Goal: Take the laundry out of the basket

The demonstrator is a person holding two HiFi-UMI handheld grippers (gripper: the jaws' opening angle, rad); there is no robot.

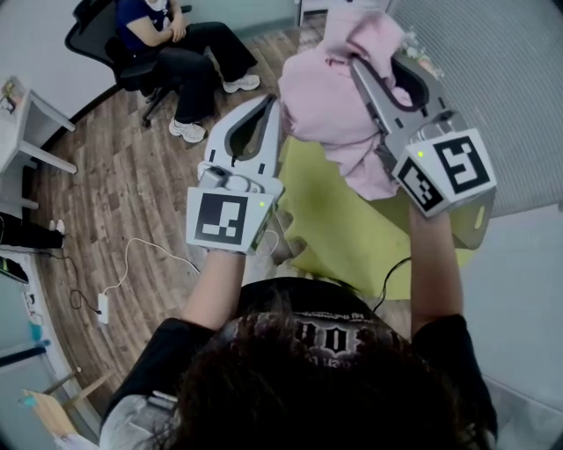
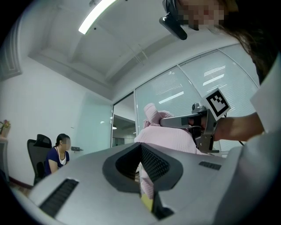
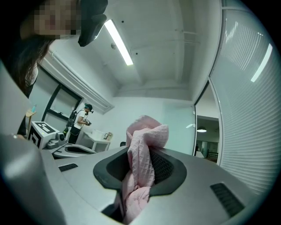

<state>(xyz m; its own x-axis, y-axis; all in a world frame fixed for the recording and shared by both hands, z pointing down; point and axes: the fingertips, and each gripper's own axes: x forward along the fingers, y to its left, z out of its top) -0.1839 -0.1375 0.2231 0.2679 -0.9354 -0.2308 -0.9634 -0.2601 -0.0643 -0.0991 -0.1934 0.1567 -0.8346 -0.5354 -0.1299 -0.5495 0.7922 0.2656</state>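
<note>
Above a yellow-green surface (image 1: 352,228) whose kind cannot be made out, the pink cloth (image 1: 330,105) hangs in the air. It is bunched and lifted clear, and it is caught in the right gripper (image 1: 380,66). That gripper's jaws are clamped on a fold. In the right gripper view the cloth fills the gap between the dark pads, rises in a knot past the tips and trails down toward the camera. Most of it hangs to the left of and below these jaws in the head view.

The left gripper (image 1: 271,101) is held up just beside the cloth, on its left. Its tips are at the cloth's edge, and whether they touch it cannot be told. Its jaws stand together with nothing between the pads. In its own view the cloth shows beyond them, hanging from the other gripper.

By count there are one pink cloth and two grippers, each in one of the person's hands. There are two other people. One is seated (image 1: 176,44) on one black office chair (image 1: 97,26) at the far side of the wood floor (image 1: 114,193). The other is standing (image 3: 80,123), seen small in the right gripper view. One white cable (image 1: 149,250) lies on the floor.
</note>
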